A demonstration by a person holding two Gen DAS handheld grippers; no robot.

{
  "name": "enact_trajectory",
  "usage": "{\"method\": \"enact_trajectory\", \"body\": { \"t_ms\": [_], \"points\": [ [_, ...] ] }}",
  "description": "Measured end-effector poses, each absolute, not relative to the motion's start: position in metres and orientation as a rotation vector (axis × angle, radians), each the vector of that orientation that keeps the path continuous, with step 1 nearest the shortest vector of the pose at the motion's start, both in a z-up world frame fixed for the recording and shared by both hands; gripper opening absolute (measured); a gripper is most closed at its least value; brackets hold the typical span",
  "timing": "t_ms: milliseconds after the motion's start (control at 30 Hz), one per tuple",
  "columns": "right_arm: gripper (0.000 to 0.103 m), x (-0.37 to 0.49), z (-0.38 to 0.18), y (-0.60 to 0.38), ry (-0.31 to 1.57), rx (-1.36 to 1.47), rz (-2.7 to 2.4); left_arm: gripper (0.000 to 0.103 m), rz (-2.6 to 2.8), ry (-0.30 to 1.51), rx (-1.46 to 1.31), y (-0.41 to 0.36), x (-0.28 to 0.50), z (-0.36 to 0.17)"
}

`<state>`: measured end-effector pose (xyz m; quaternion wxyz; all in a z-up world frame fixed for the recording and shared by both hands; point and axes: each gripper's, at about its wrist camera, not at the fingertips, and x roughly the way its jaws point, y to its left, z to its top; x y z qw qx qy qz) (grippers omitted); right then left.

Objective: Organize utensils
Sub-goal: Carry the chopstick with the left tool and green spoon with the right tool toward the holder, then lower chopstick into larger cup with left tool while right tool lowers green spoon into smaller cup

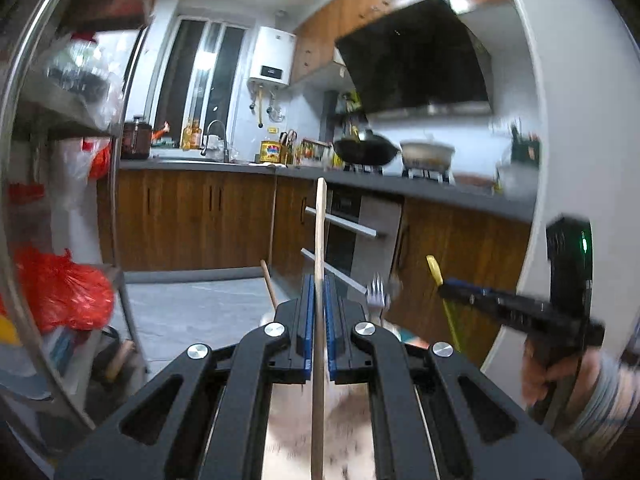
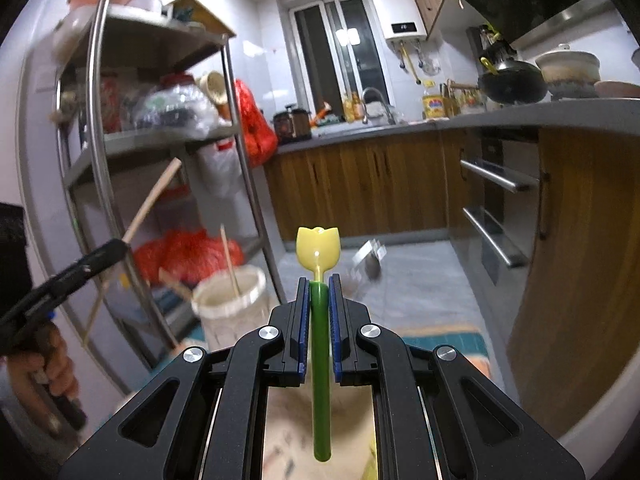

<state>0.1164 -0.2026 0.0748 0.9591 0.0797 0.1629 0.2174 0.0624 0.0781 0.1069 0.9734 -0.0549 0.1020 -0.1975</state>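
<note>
My left gripper is shut on a thin flat wooden utensil that stands upright between the blue pads. My right gripper is shut on the green handle of a utensil with a yellow tulip-shaped end. In the left wrist view the right gripper shows at the right with the yellow-green utensil. In the right wrist view the left gripper shows at the left with the wooden utensil. A white utensil holder holds wooden sticks. A metal fork is blurred beyond the left gripper.
A steel shelf rack with bags stands at the left. Wooden cabinets and a grey counter run along the back and right, with oven handles. A wok and pot sit on the stove. The floor is grey tile.
</note>
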Motion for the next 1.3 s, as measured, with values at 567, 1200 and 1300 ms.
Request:
{"method": "enact_trajectory", "body": {
  "t_ms": [567, 1200, 1300],
  "points": [
    [0.01, 0.189, 0.073, -0.167, 0.269, 0.234, 0.431, 0.005, -0.431, 0.119, -0.383, 0.082, 0.18, 0.076],
    [0.01, 0.192, 0.048, -0.155, 0.333, 0.167, 0.431, 0.005, -0.5, 0.202, -0.339, 0.089, 0.173, 0.059],
    [0.01, 0.189, 0.044, -0.151, 0.359, 0.134, 0.426, 0.005, -0.525, 0.23, -0.319, 0.09, 0.163, 0.059]
  ]
}}
